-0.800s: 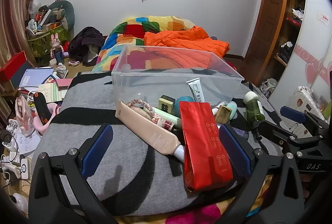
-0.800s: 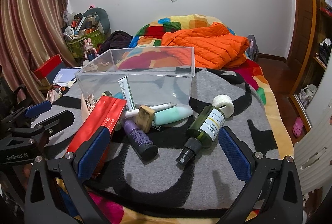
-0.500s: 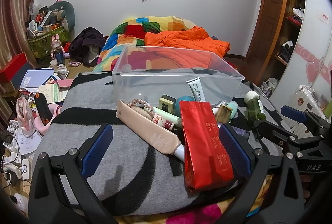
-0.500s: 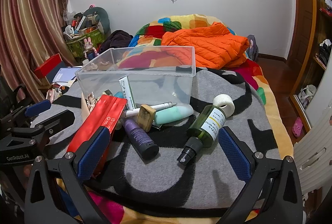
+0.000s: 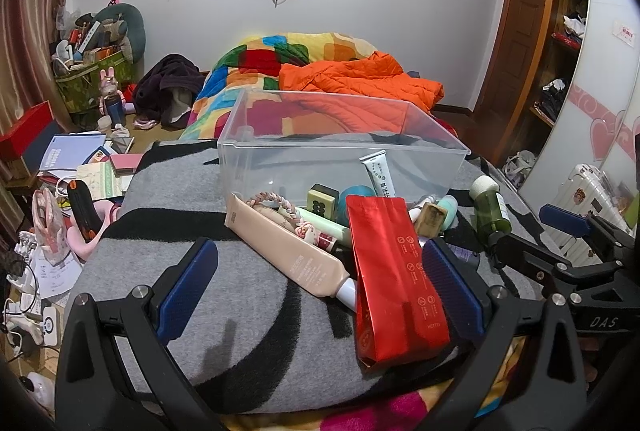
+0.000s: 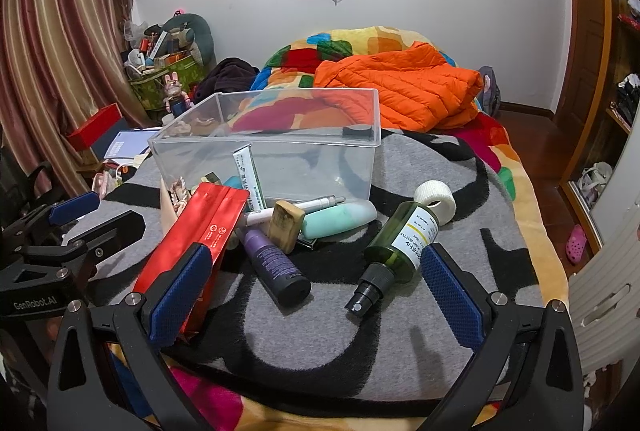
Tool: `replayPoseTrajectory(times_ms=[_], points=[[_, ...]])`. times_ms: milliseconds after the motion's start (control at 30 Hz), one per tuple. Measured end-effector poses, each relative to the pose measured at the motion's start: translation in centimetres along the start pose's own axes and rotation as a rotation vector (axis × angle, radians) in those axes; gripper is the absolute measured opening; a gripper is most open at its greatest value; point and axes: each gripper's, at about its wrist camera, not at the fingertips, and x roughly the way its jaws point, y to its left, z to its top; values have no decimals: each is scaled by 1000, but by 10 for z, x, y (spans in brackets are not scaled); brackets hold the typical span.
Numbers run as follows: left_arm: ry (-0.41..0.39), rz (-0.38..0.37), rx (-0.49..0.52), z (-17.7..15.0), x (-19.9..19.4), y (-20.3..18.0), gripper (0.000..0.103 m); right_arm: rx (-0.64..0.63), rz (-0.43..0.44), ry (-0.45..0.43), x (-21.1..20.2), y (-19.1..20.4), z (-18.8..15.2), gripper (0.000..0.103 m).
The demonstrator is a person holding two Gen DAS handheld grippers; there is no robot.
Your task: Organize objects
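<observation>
**A:** Spread over the bed, a grey-and-black blanket [image 6: 400,331] is seen carrying a loose heap of toiletries in front of a clear plastic bin [image 5: 340,159], which appears empty. What state are the tongs found in?

**B:** Both are held wide and empty. The left gripper [image 5: 320,279] is poised over the beige tube [image 5: 288,255] and the red foil pouch [image 5: 396,279]; the right gripper [image 6: 316,295] is poised over the purple bottle [image 6: 276,263] and the green spray bottle [image 6: 400,239].

**A:** What could be spoiled from here?

**B:** Two items could be caught at once, since the beige tube is lying partly under the pouch. The glossy pouch may be squeezed out of the pads. The spray bottle, lying on its side, could be rolled on the soft blanket if nudged. The white tape roll [image 6: 436,199] beside it might be knocked toward the bed's edge. The white tube [image 6: 250,179] leaning on the bin wall could be toppled.
</observation>
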Motion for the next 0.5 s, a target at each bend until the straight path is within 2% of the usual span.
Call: replayPoseTrajectory(times_ms=[500], points=[[-6, 7, 4, -1, -1, 1, 103, -7, 26, -13, -1, -2, 2, 103]])
